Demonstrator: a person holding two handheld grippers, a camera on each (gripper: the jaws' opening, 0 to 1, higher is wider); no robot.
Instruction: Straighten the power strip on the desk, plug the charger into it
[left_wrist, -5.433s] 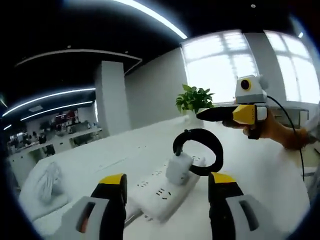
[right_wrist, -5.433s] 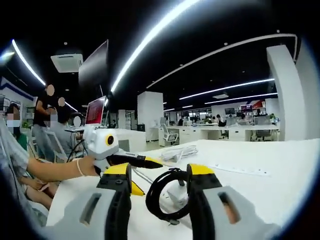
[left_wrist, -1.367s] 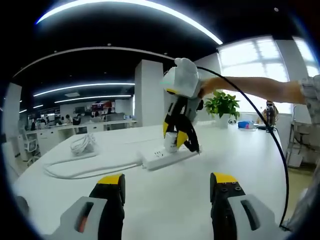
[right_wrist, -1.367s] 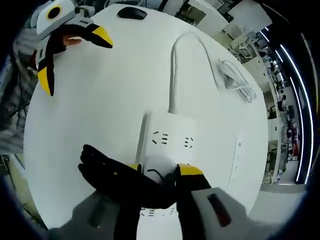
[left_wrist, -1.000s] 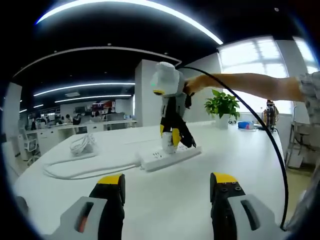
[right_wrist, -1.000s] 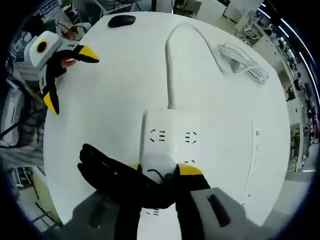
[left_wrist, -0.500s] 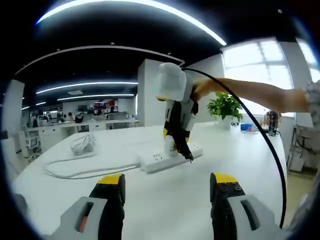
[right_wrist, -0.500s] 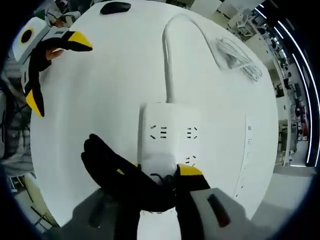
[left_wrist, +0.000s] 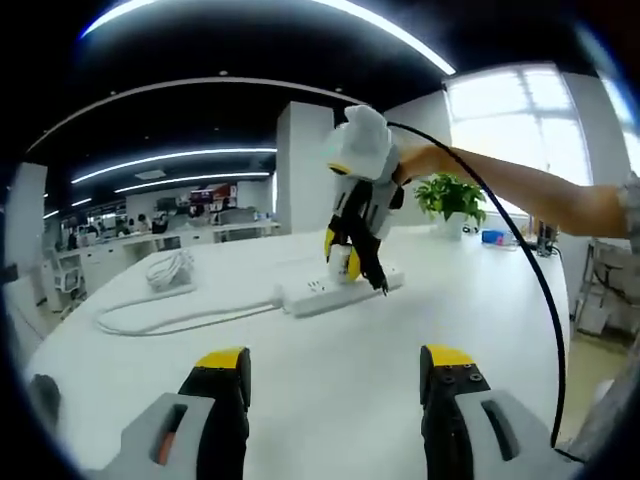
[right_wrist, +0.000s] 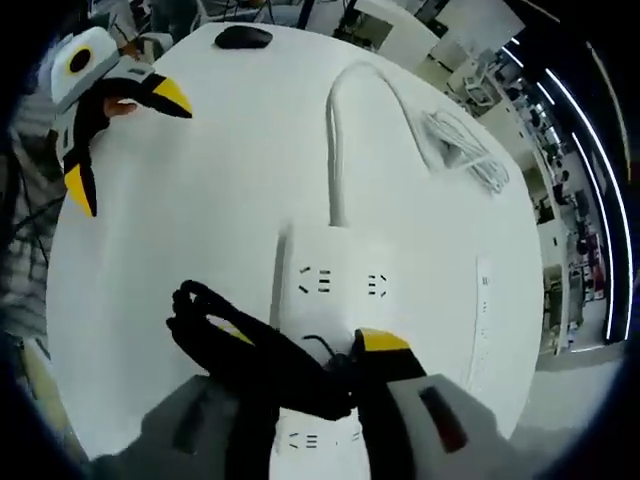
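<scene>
A: Right gripper view puts the right gripper (right_wrist: 300, 365) directly over the power strip (right_wrist: 325, 275), looking almost straight down on it. Its jaws are closed on the charger (right_wrist: 305, 345), a white block half hidden under the bundled black cable (right_wrist: 240, 345) that hangs off toward 9 o'clock.

B: And which way does the strip run from there?

A: Its long axis runs from 6 to 12 o'clock in that view, with the white cord (right_wrist: 335, 130) leaving the far end toward 12 and curling off to a loose coil at about 1 o'clock. Two socket groups lie free just beyond the charger, at 12 o'clock from the jaws.

B: Is the charger seated?

A: I cannot tell; the cable and jaws cover the contact. In the left gripper view the charger (left_wrist: 343, 263) stands upright, right on the power strip (left_wrist: 335, 290), so I judge it at or very near a socket.

B: And the other hand?

A: The left gripper (left_wrist: 335, 385) is spread wide and empty, well back from the strip, which lies at 12 o'clock from it across bare desk (left_wrist: 330, 400). The right is clearly nearer, so the push straight down should fall to it.
</scene>
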